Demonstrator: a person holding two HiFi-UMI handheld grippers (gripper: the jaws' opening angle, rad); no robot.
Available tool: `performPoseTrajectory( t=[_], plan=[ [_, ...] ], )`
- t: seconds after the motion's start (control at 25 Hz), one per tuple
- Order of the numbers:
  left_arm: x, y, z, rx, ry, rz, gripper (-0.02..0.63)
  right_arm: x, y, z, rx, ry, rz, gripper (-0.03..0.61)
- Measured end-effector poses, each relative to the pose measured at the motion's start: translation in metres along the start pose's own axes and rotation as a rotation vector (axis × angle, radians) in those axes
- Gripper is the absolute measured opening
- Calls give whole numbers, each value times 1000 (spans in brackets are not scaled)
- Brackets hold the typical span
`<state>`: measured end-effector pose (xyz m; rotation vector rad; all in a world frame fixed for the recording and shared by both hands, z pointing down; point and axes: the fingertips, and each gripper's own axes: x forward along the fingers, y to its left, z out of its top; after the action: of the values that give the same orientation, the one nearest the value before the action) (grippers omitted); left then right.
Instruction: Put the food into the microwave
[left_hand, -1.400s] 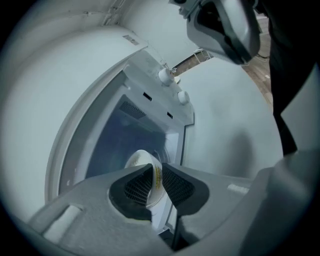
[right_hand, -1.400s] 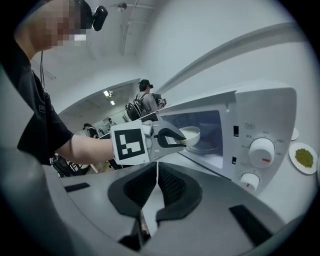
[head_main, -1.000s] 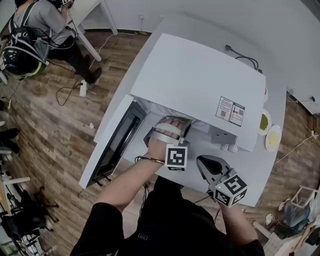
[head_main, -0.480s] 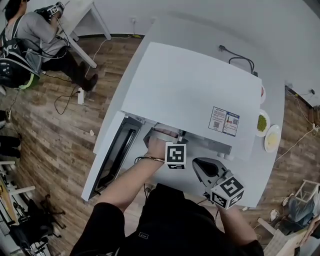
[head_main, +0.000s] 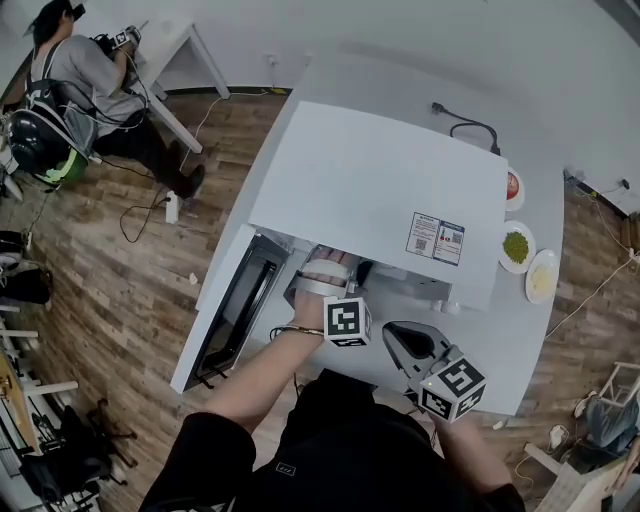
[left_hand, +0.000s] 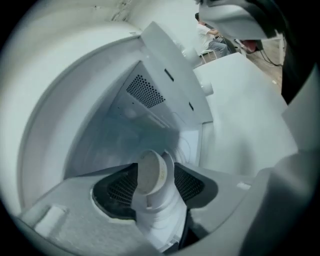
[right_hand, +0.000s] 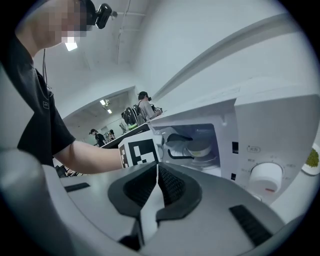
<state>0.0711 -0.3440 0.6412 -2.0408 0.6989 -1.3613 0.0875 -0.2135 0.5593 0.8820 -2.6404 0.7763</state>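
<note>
The white microwave (head_main: 380, 190) stands with its door (head_main: 235, 310) swung open to the left. My left gripper (head_main: 326, 272) reaches into the cavity. In the left gripper view a white bowl of food (left_hand: 148, 172) sits between the black pads of the left gripper (left_hand: 161, 176). Those jaws have just been opening, and the pads now stand off the bowl. The right gripper view shows the same bowl (right_hand: 200, 148) on the cavity floor, with the left gripper (right_hand: 181, 145) around it. My right gripper (head_main: 400, 340) hovers in front of the microwave, its jaws closed together and empty (right_hand: 158, 172).
Three small dishes line the table's right side: a red one (head_main: 513, 186), a green one (head_main: 516, 246) and a yellow one (head_main: 545, 276). The microwave's control knob (right_hand: 265, 177) is to the right of the cavity. A person (head_main: 80, 70) sits at another table at the far left.
The head view has shifted a little. My left gripper stays inside the microwave's mouth and the right gripper stays in front of it.
</note>
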Motion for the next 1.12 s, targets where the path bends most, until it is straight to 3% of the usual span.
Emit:
performPoseTrajectory(
  t=[0.12, 0.24, 0.68, 0.84, 0.92, 1.12],
  plan=[
    [-26, -18, 3, -26, 12, -24, 216, -12, 9, -2, -3, -24, 6, 18],
    [-62, -35, 21, -107, -25, -62, 216, -30, 25, 0, -21, -60, 14, 18],
    [-218, -20, 105, -651, -329, -109, 206, -107, 79, 4, -60, -235, 40, 17],
    [-261, -20, 130, -795, -453, -140, 113, -119, 97, -8, -44, -256, 59, 17],
    [-279, -25, 134, -828, -487, -156, 68, -123, 103, -8, -52, -270, 59, 17],
    [-303, -25, 122, -791, -500, -117, 37, -127, 103, 6, -57, -317, 24, 17]
  ],
)
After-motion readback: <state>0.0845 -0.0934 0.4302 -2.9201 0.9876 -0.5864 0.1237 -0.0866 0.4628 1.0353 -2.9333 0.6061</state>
